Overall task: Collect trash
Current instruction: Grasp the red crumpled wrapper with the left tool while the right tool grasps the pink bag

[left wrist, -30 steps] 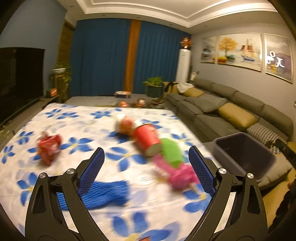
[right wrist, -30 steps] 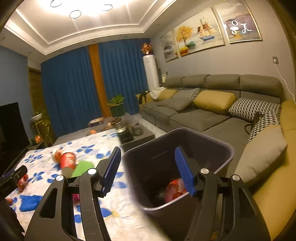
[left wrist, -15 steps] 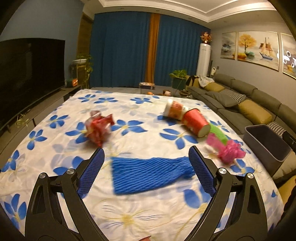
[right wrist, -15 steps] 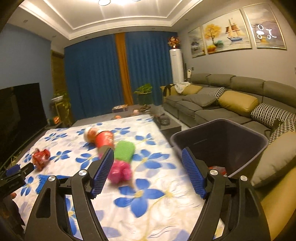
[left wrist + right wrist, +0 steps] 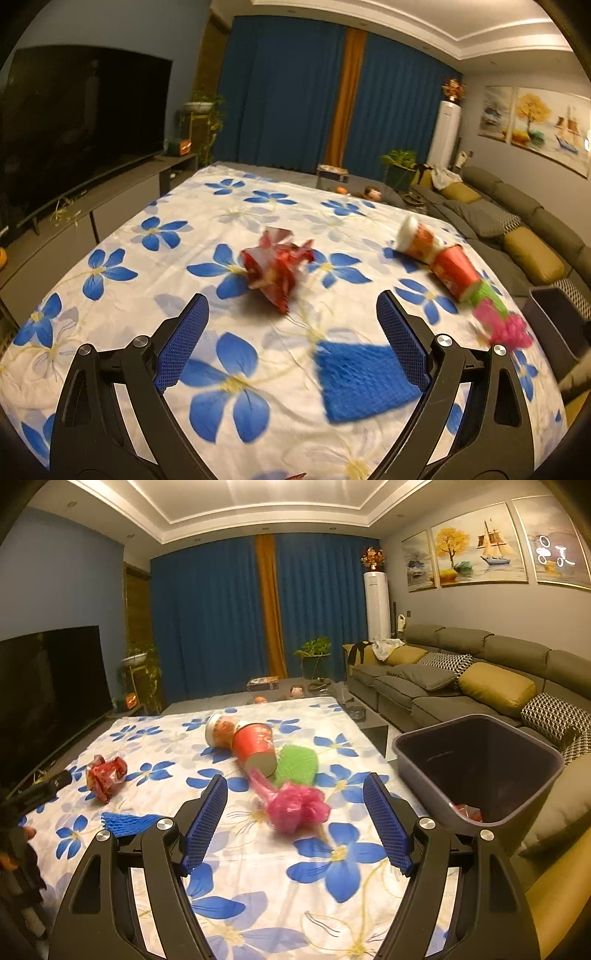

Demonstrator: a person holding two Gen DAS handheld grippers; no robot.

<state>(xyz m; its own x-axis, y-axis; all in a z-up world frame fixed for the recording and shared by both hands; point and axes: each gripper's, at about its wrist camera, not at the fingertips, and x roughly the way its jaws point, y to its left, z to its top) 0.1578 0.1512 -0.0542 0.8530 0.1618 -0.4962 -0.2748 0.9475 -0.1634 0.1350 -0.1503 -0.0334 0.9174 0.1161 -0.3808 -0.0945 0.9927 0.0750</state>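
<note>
Left claw [image 5: 291,332] spread wide, nothing between its blue pads, touching nothing; it hangs above the flower-print cloth [image 5: 155,236] covering the bench. Crumpled red wrapper [image 5: 275,267] lies on the cloth just ahead of the claw, roughly centred between the fingers but past the tips. Blue foam net [image 5: 364,380] lies flat on the cloth nearer than the wrapper, partly hidden behind the right-hand pad; cannot tell if the pad touches it.

Right claw [image 5: 295,821] also wide open, empty, held over the cloth. Pink plastic bag [image 5: 295,806], bunched and blurred, sits on the cloth between and just ahead of its fingertips, apart from both pads.

Relative to the pink bag: green foam net [image 5: 297,762] just behind it, touching or nearly so; red paper cup [image 5: 255,747] on its side behind-left, its open mouth facing the bag; white-lidded cup [image 5: 219,729] lying behind the red cup, touching it; red wrapper [image 5: 105,773] well off to the left; blue net [image 5: 129,823] left and nearer. Dark bin [image 5: 476,768] stands right of the bag, off the bench edge against the sofa [image 5: 443,686], with something red [image 5: 467,810] at its bottom.
</note>
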